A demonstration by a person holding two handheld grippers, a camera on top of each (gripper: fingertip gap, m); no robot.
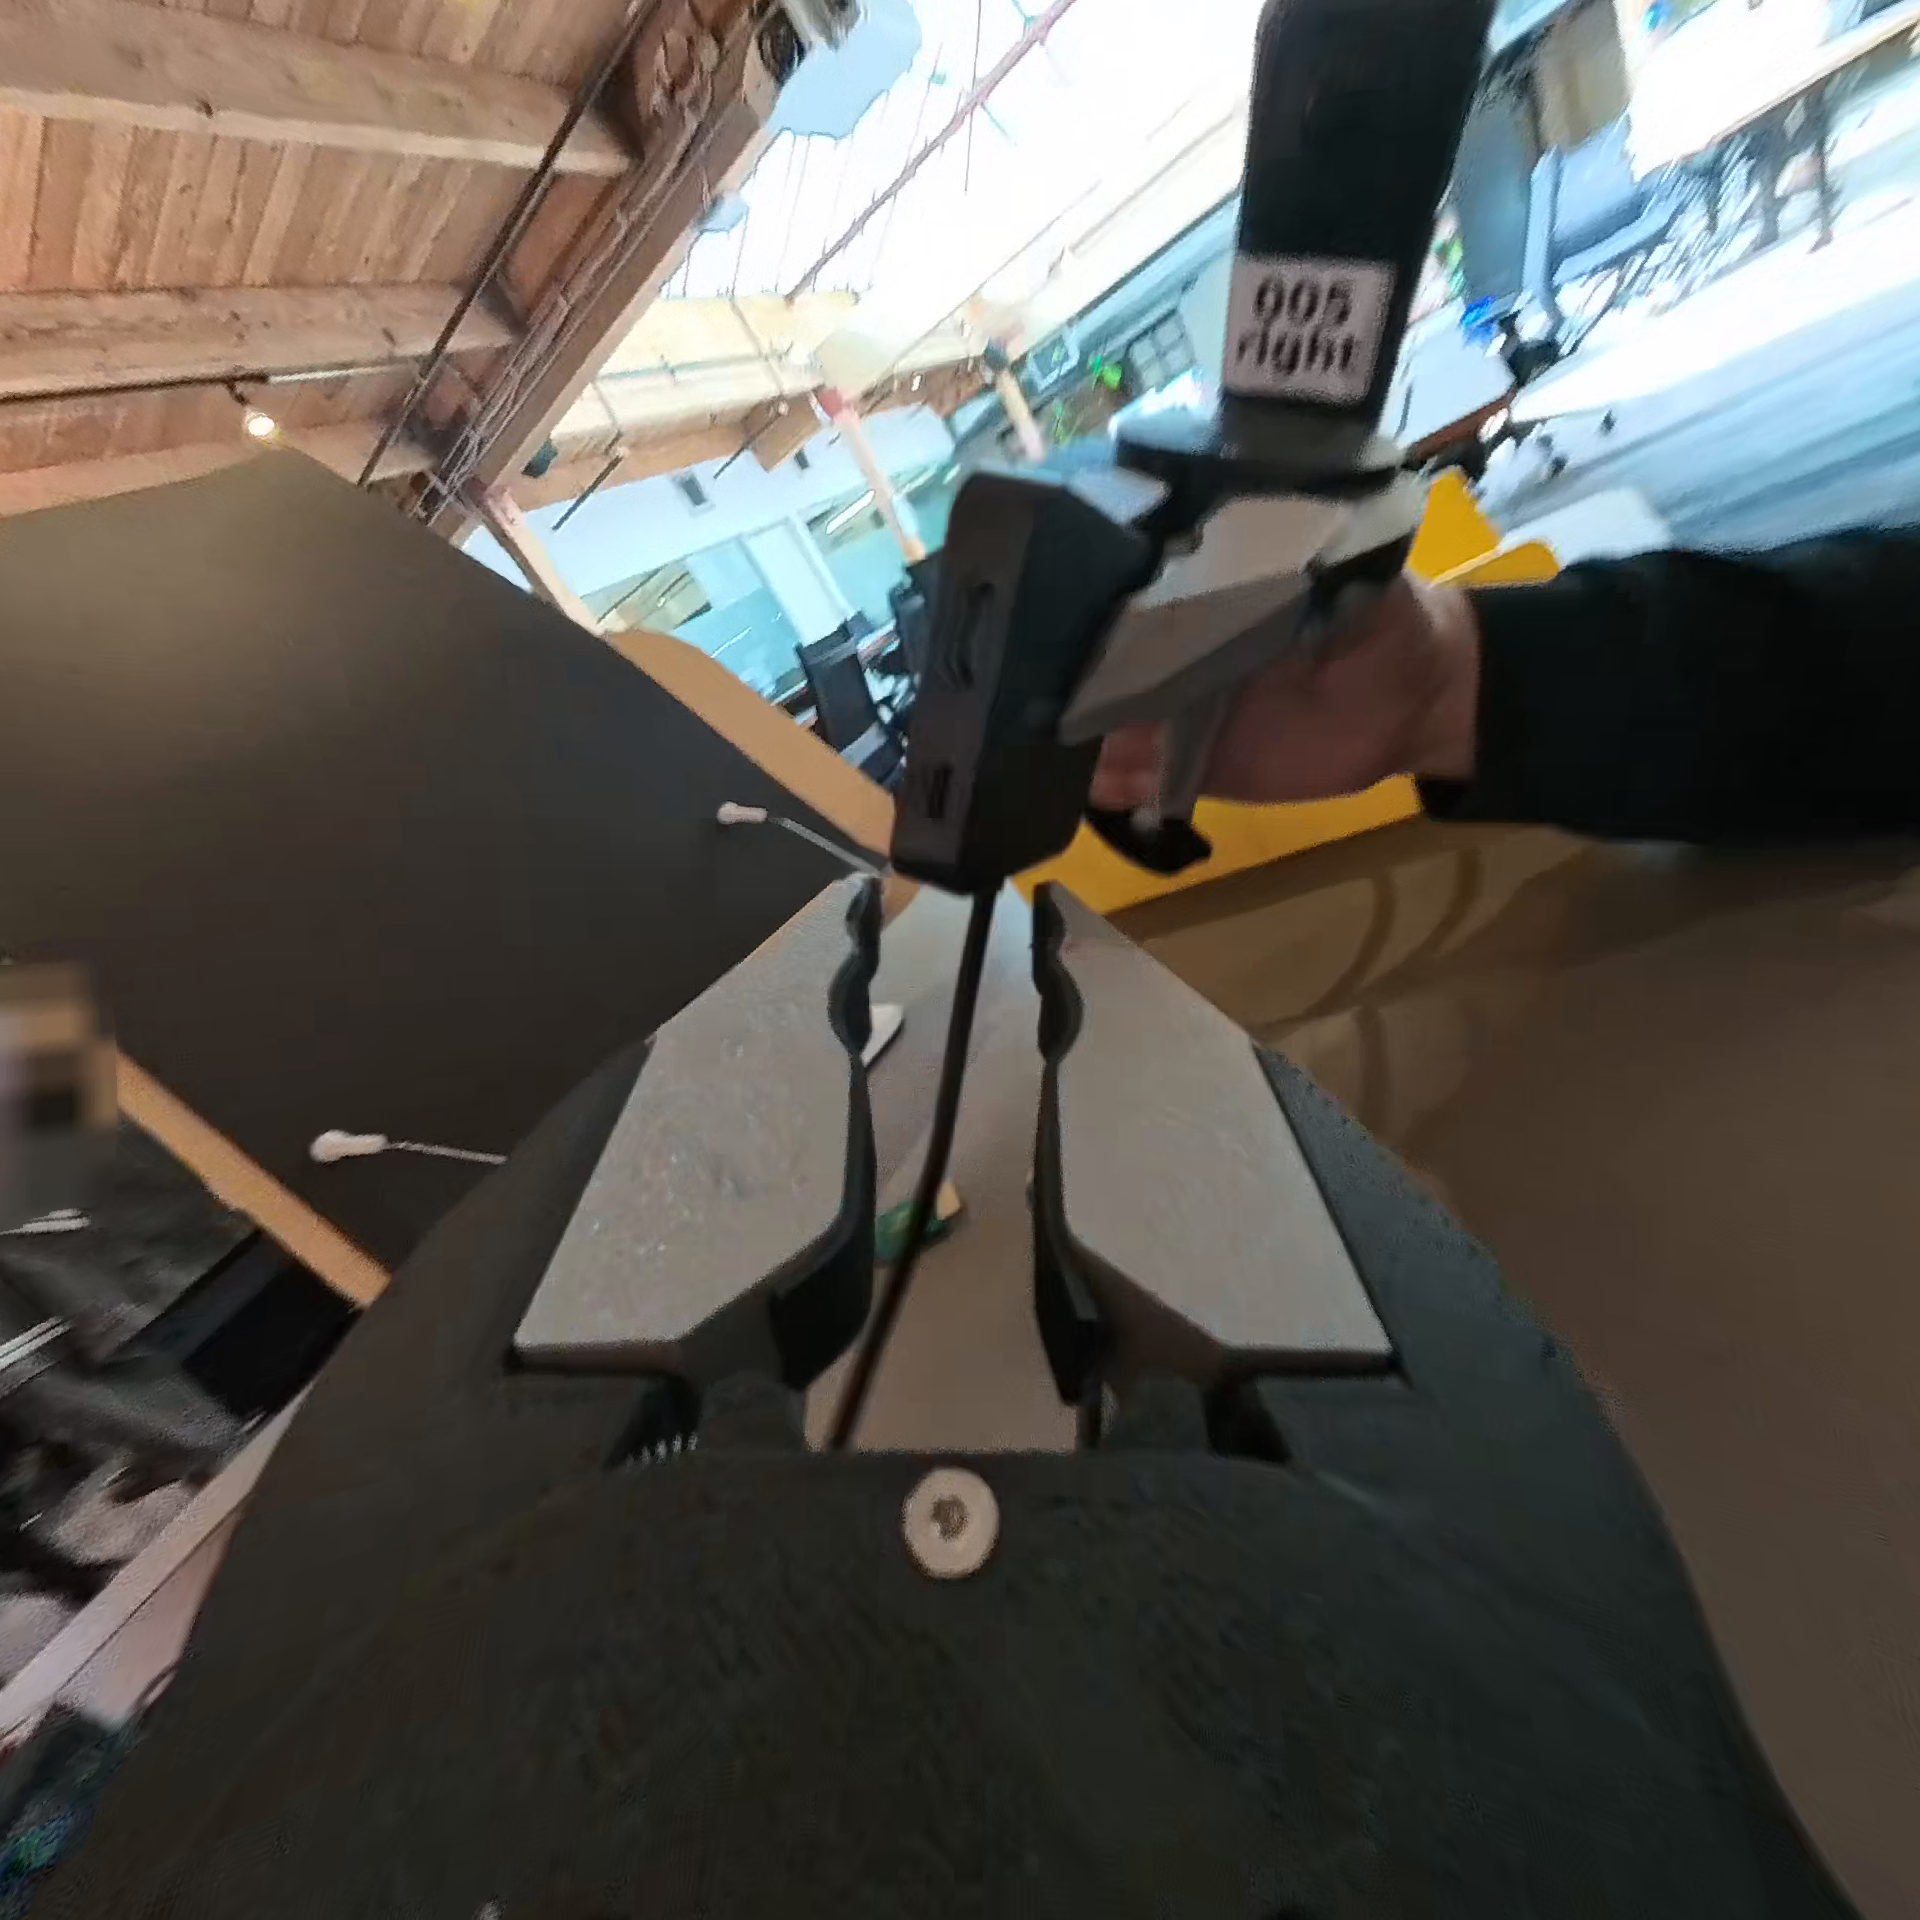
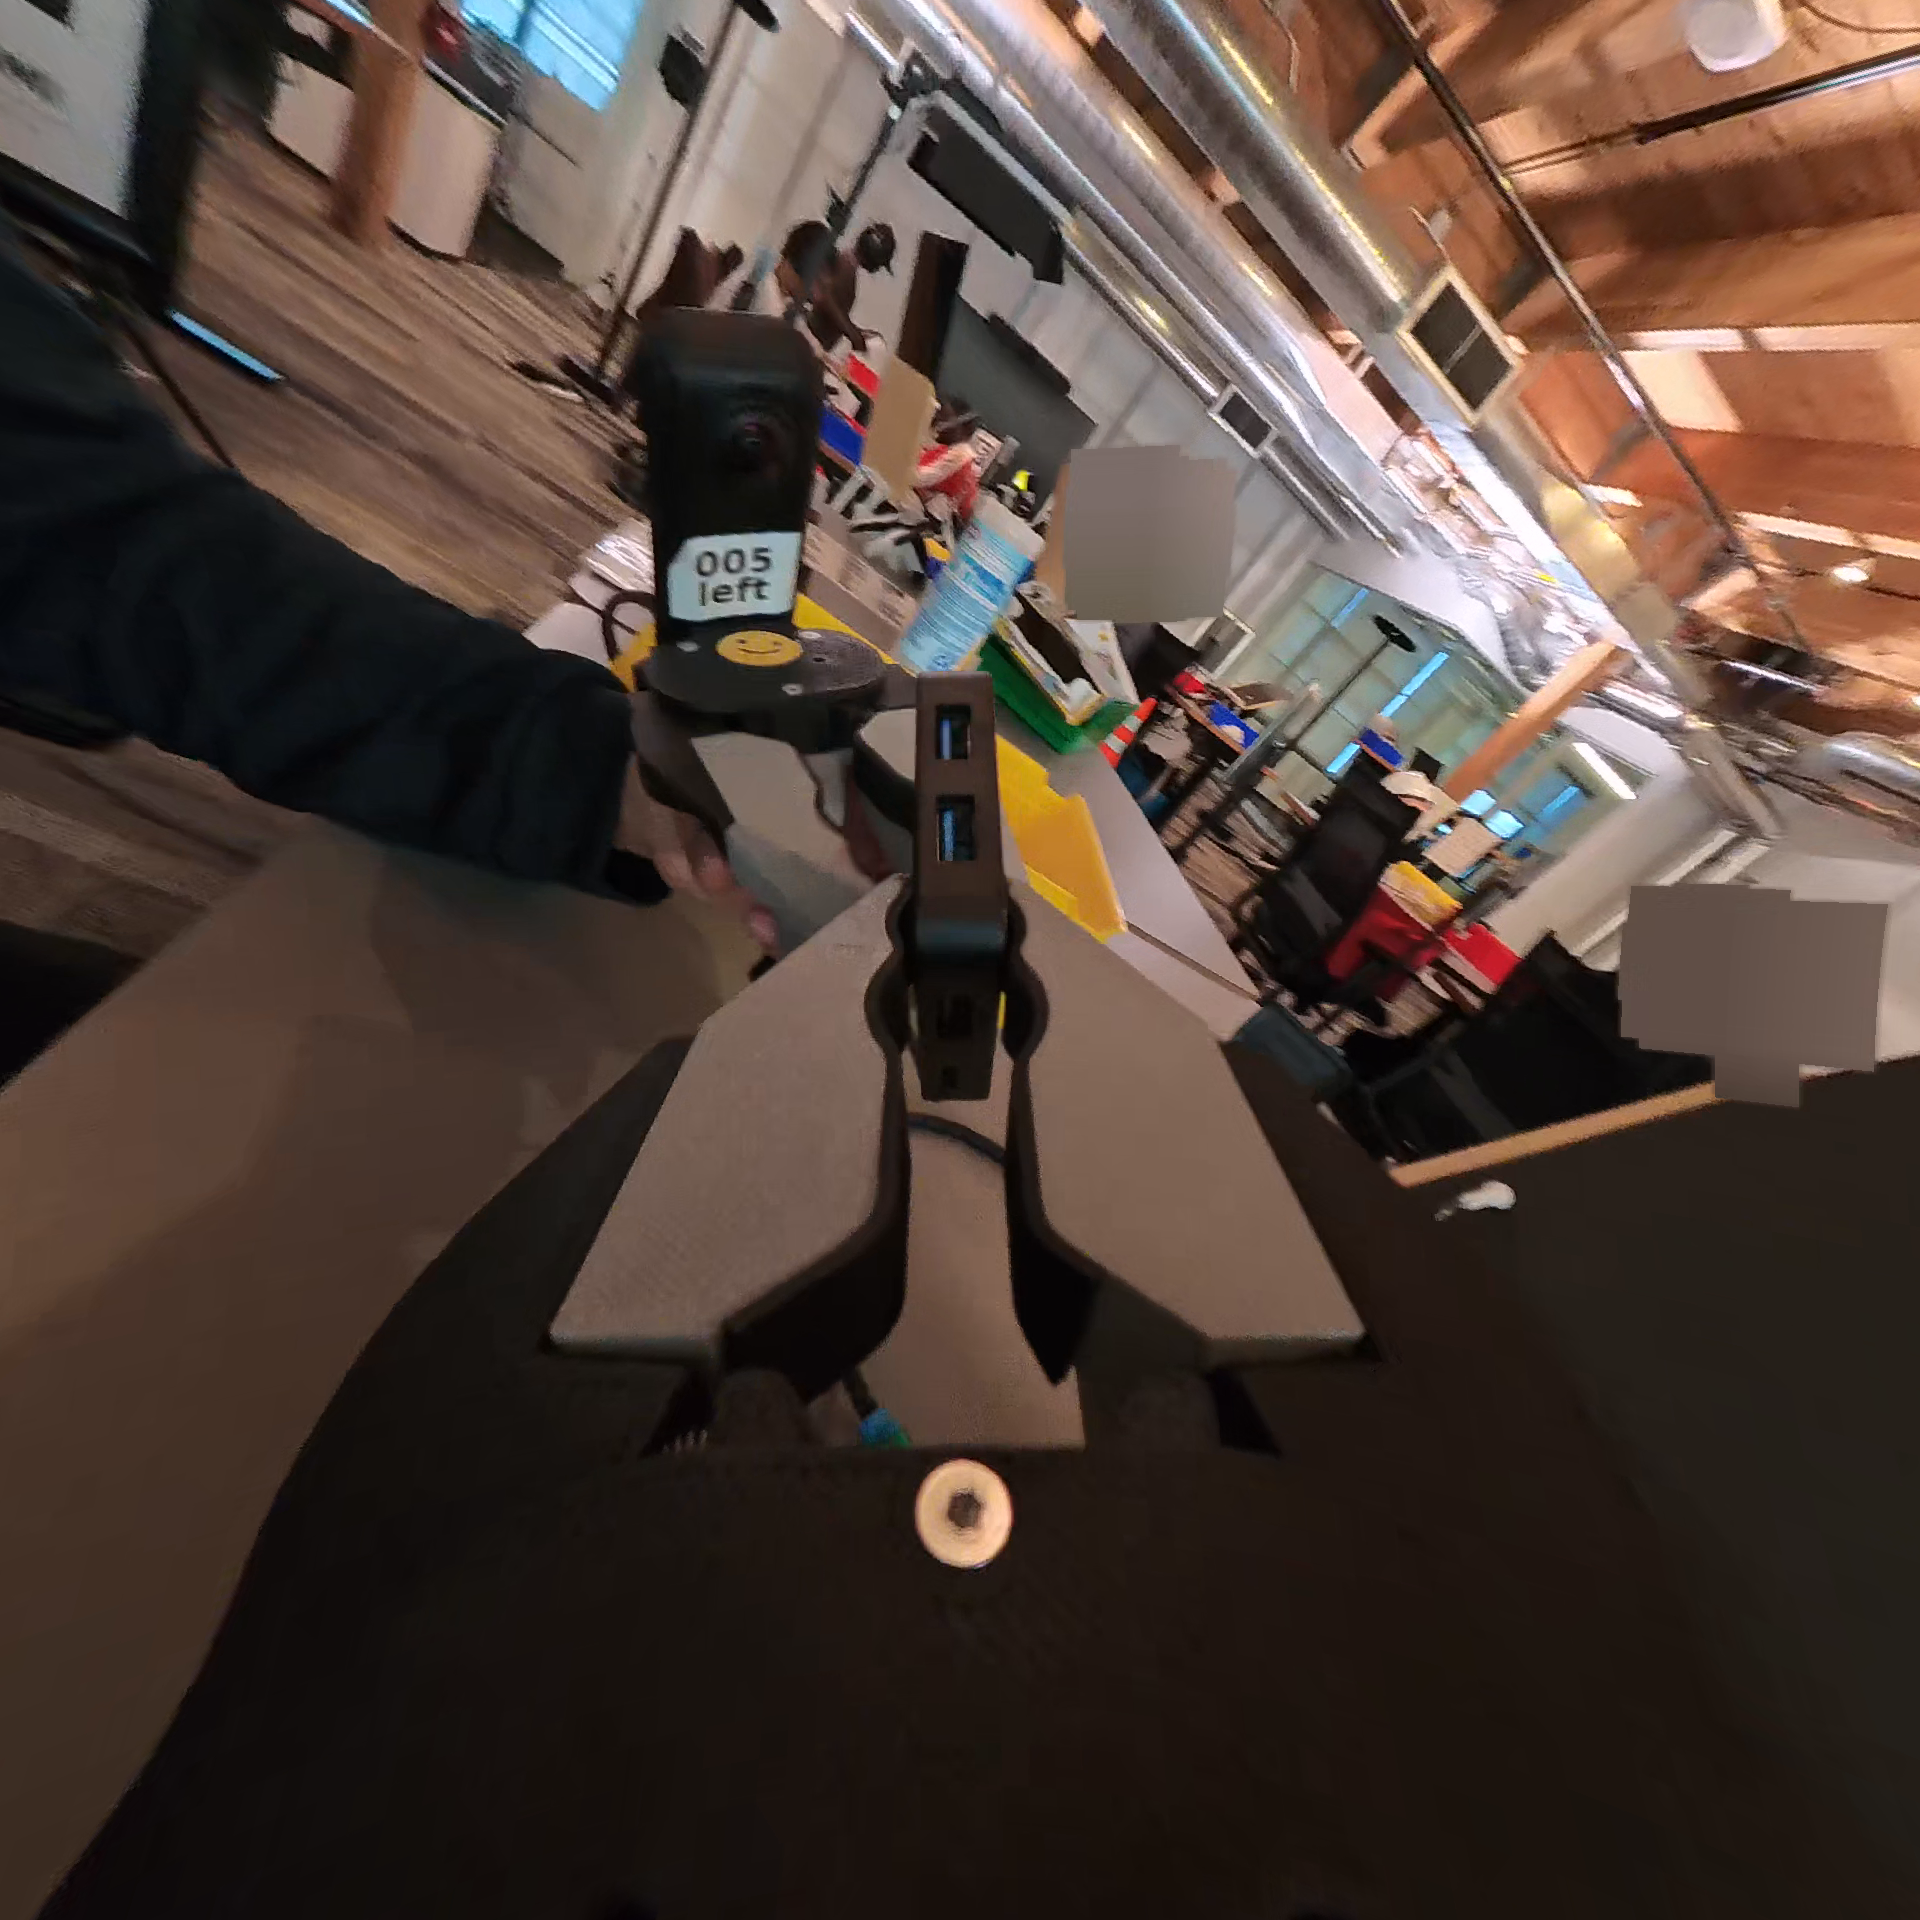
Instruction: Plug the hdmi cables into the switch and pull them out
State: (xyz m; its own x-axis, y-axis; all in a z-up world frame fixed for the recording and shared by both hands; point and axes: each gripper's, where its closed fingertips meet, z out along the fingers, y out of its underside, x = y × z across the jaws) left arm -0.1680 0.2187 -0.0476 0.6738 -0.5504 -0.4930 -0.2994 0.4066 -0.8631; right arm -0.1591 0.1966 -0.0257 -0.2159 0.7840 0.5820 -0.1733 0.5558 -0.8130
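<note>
while the right gripper (image 2: 951, 997) clamps the switch (image 2: 958, 831) aloft, the left gripper (image 1: 951, 935), jaws apart around a dangling cable (image 1: 951, 1060), probably needs to pinch it next.

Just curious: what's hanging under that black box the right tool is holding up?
A thin black cable hangs from the switch, passing between the open left tool. Its far end is hidden.

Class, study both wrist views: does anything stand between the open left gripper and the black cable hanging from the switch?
Nothing visible does. The black cable already runs through the gap of the left gripper, whose fingers stand apart from it on either side. The right gripper holds the switch up.
</note>
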